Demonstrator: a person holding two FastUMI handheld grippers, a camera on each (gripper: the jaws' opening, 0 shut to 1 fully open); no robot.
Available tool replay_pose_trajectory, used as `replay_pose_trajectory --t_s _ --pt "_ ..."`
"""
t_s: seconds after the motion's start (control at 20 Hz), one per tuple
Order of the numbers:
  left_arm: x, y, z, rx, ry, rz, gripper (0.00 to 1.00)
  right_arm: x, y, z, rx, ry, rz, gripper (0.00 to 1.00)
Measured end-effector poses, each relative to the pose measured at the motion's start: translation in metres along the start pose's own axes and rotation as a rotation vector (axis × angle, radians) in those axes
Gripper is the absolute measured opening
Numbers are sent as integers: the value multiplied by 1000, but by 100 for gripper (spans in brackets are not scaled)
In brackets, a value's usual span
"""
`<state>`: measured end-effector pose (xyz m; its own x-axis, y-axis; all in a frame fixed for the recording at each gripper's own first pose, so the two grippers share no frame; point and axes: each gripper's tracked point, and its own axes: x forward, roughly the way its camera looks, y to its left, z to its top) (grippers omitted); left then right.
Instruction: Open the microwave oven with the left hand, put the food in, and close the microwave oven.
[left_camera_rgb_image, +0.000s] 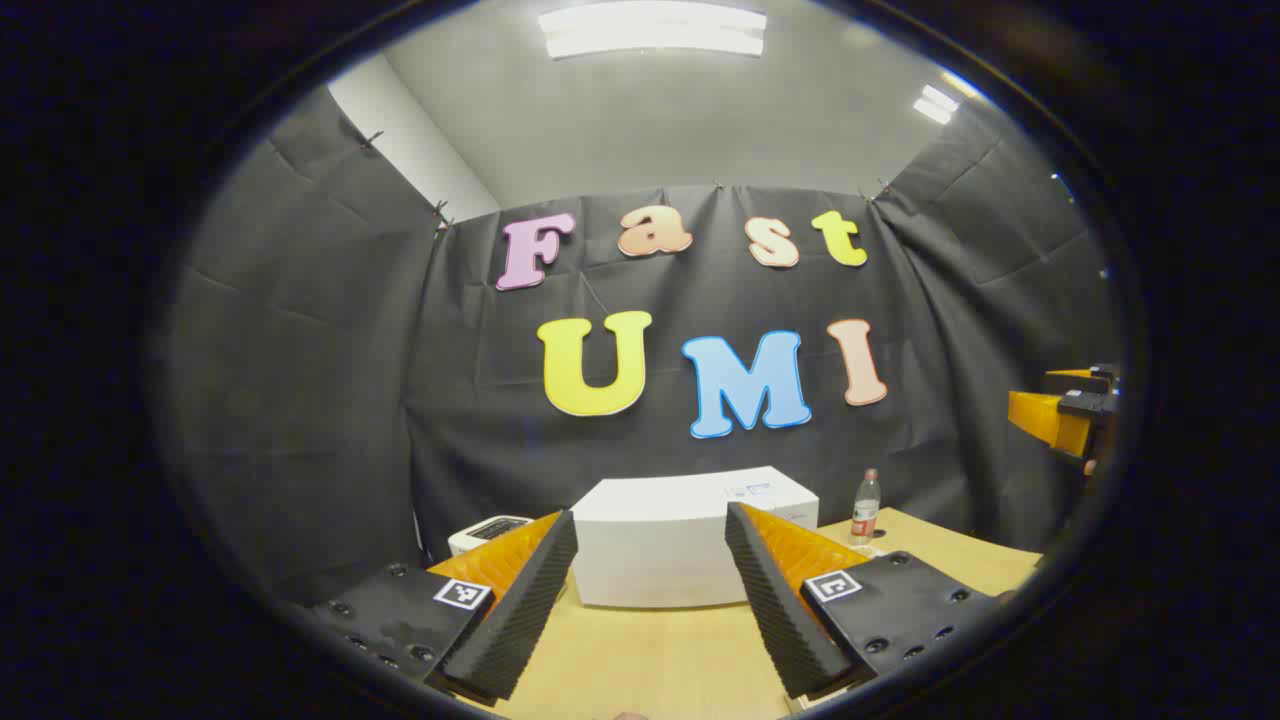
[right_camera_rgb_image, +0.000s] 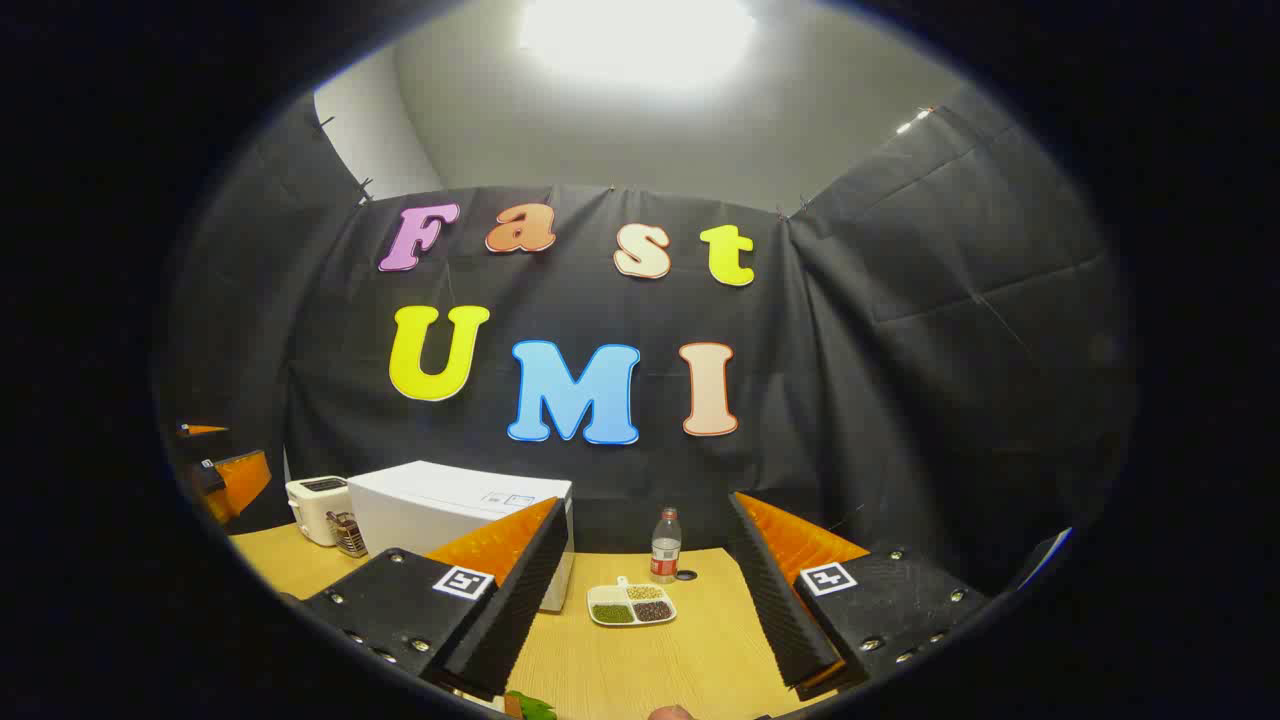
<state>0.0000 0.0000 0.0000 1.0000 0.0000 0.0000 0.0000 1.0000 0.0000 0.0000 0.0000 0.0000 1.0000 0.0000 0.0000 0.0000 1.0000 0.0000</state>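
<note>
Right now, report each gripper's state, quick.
Left gripper: open, holding nothing, aimed at the white microwave oven.
Right gripper: open, holding nothing, above the table, with the sectioned food dish ahead.

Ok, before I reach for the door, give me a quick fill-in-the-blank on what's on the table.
The microwave is ____ in colour.
The toaster stands on the microwave's ____ side in the right gripper view.
The divided plate lies in front of the ____.
The left hand-held gripper is ____.

Missing: white; left; bottle; open

Both views low over table (left_camera_rgb_image: 650, 650), facing microwave (left_camera_rgb_image: 660, 540), bottle (right_camera_rgb_image: 665, 545) shared
</note>
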Motion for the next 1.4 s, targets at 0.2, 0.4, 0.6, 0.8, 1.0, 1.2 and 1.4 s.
replay_pose_trajectory --t_s 0.2,0.4,0.6,0.8,1.0,1.2,1.4 --pt "-1 -3 -1 -10 2 3 96 -1 -1 0 -11 -4 10 95" --pt "-5 -8 4 -4 -10 2 100 -2 -4 1 -3 -2 14 95" --pt "-8 -16 10 2 -18 11 100 -1 -11 -2 -1 -3 24 95" --pt "-9 -28 11 5 -17 27 100 2 -21 -4 4 -6 43 95" --pt "-8 -50 12 12 -20 35 100 5 -33 -10 25 -6 66 95" --pt "4 -63 15 47 -50 50 98 9 -45 -18 53 7 78 95" --pt "36 -68 2 23 -29 41 98 12 -48 -21 57 22 63 96"
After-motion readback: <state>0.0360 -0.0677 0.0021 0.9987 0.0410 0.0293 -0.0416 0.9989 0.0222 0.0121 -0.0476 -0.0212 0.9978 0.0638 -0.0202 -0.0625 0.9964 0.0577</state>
